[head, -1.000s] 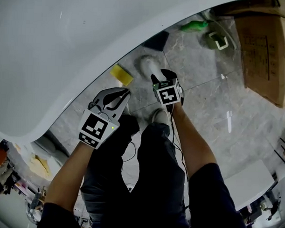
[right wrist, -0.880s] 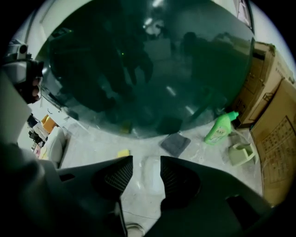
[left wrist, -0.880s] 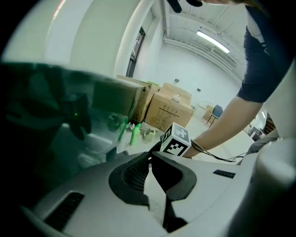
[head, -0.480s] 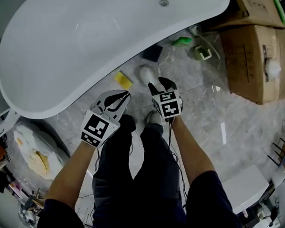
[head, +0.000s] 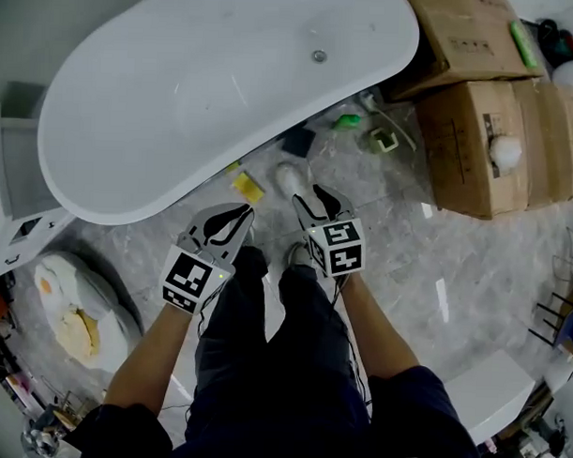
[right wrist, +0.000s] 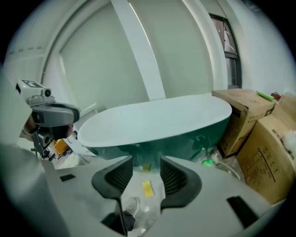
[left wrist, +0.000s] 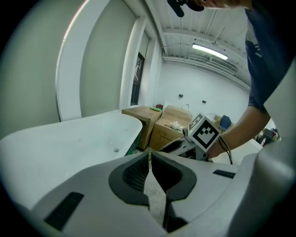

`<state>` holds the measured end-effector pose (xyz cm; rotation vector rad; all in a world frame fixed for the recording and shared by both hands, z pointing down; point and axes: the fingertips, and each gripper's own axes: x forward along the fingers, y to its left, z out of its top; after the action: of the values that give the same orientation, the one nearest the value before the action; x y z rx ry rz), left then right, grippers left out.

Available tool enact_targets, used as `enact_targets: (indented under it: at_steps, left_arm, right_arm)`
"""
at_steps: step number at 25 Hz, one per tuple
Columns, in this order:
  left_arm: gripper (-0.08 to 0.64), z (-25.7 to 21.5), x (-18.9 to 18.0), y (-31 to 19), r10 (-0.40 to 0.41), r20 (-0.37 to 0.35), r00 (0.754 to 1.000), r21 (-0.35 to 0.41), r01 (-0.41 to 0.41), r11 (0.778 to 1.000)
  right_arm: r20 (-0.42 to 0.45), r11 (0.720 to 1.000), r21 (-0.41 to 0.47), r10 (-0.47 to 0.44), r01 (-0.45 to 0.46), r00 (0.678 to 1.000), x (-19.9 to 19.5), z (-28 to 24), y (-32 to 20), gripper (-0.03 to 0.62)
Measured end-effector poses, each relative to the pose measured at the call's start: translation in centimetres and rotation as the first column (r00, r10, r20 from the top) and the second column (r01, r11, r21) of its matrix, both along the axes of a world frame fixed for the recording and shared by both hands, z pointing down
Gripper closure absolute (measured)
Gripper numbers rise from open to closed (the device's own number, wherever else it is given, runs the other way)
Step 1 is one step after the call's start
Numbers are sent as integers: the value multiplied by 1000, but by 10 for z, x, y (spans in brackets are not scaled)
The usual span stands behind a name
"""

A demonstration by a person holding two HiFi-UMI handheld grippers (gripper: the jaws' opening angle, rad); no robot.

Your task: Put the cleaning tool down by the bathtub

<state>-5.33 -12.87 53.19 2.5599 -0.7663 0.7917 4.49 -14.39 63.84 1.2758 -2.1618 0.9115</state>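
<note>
Fingers on left gripper [left wrist: 149, 155] pressed together, nothing between. Fingers on right gripper [right wrist: 145, 171] apart, empty (floor [head: 435, 266] shows through gap). Both held up above person's legs. Yellow sponge [head: 246, 186] lies flat on floor, just beside white bathtub [head: 226, 90], near white shoe [head: 290, 179]. Cardboard boxes [head: 477, 145] at tub's far end.
</note>
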Motion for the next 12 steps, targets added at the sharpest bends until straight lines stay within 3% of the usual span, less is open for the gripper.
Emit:
enact_targets:
  at_steps: [12]
  left_arm:
    - [517, -132, 8, 10, -31, -67, 997, 141, 40, 989]
  right_arm:
    - [60, 985, 170, -44, 33, 997, 2, -167, 11, 400]
